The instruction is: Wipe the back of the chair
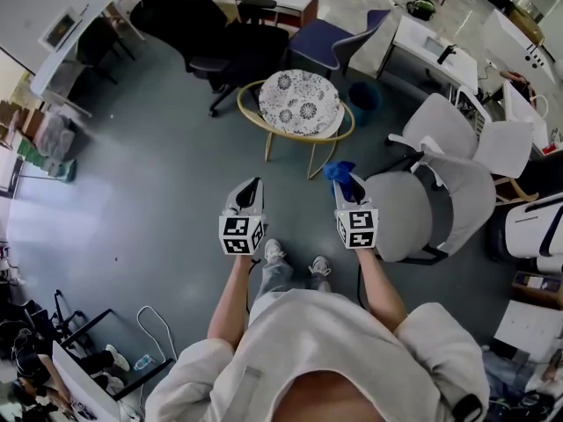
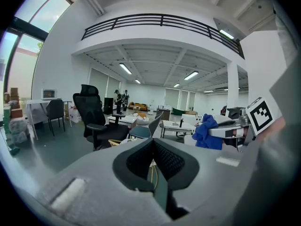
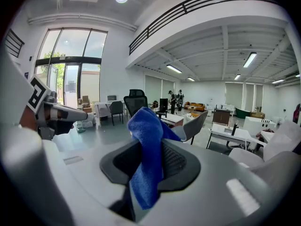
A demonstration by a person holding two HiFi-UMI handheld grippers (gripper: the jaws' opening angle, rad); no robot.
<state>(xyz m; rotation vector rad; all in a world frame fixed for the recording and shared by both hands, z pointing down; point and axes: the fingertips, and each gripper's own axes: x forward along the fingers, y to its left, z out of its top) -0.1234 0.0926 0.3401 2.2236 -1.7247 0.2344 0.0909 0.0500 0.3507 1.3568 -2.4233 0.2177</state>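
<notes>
A blue cloth (image 1: 338,170) is pinched in my right gripper (image 1: 345,183), which is shut on it; in the right gripper view the blue cloth (image 3: 148,159) hangs out of the jaws. A light grey office chair (image 1: 409,216) stands just right of that gripper, its backrest (image 1: 468,202) on the far side of the seat. The cloth does not touch the chair. My left gripper (image 1: 253,185) is held level beside the right one, shut with nothing in it (image 2: 153,144). From the left gripper view the right gripper (image 2: 225,132) and the cloth (image 2: 207,133) show at the right.
A round gold-framed chair with a patterned cushion (image 1: 299,104) stands straight ahead. A black office chair (image 1: 207,38) is beyond it on the left, a blue-grey one (image 1: 330,44) behind. White chairs (image 1: 449,126) and desks (image 1: 435,42) crowd the right side. The person's feet (image 1: 295,258) are below the grippers.
</notes>
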